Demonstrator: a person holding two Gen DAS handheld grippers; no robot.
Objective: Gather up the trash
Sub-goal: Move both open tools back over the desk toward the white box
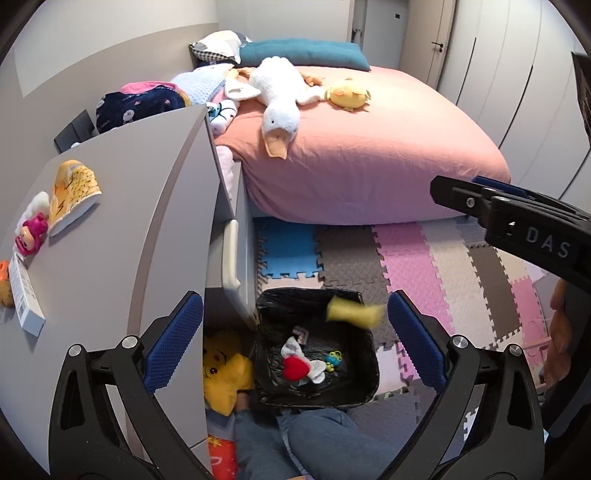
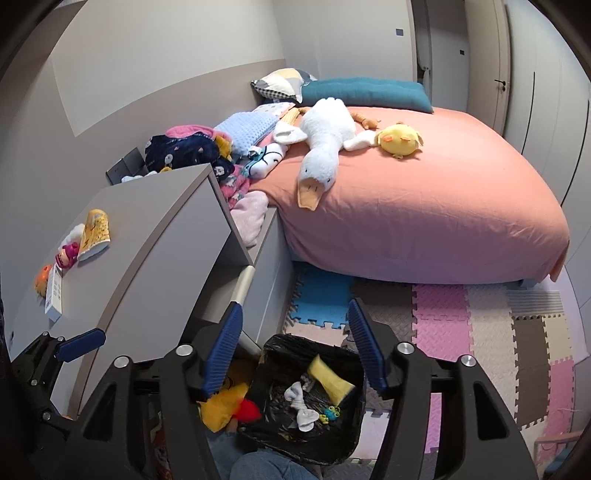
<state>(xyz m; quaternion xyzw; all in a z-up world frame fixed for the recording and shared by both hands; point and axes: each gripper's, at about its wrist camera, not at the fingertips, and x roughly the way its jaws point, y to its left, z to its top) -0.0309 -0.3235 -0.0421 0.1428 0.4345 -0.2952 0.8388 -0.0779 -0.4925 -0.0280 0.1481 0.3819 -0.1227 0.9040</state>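
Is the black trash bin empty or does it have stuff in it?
Not empty. The black trash bin holds a yellow sponge, a white sock and a small green toy.

pale walls, a pink-sheeted bed, grey bedside cabinet, foam puzzle-mat floor.

black grippers, blue fingers, jeans

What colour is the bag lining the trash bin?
Black; the bin liner shows best in the left wrist view.
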